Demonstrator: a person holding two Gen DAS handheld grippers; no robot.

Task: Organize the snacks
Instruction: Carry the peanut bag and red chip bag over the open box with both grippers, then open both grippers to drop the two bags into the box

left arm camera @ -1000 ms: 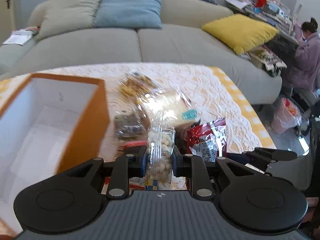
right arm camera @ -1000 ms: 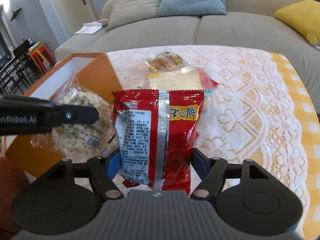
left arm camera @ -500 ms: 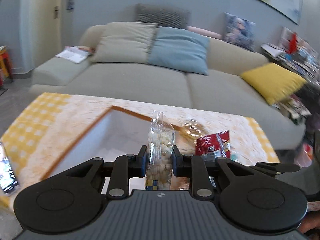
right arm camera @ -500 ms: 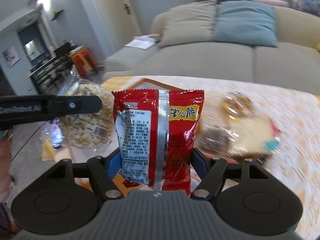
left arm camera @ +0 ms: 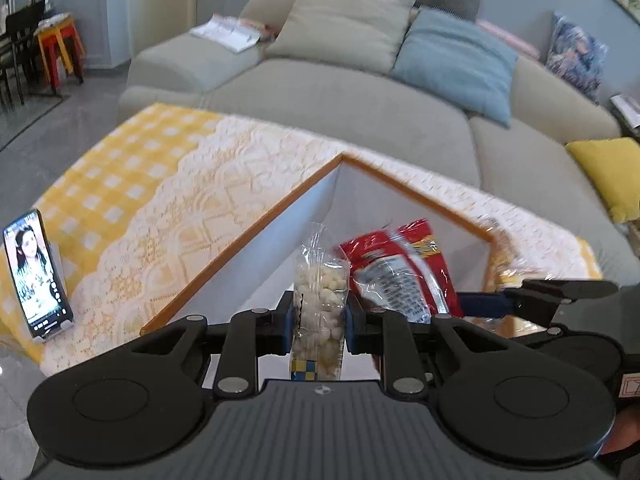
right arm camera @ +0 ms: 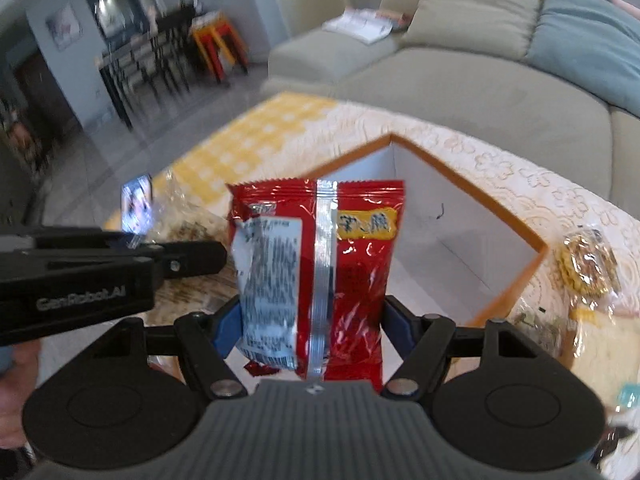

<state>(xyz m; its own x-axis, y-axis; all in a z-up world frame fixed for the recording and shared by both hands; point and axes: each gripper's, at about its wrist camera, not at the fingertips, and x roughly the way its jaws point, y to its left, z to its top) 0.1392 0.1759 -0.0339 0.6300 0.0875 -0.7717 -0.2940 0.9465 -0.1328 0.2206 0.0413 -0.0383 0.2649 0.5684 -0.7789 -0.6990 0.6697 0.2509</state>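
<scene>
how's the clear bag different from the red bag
The clear bag is see-through, showing pale round puffs; the red bag is opaque foil with a printed label. The clear bag is narrow between the left gripper's close-set pads; the red bag is wider, so the right gripper's pads stand farther apart. Both are held upright over the orange box.

box (left arm camera: 256, 236) on table (left arm camera: 168, 184); phone (left arm camera: 38, 274) left

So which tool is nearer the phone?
Left. The left tool, shut on the puff bag, sits on the phone side of the box; the right tool, shut on the red bag, is beyond it.
</scene>
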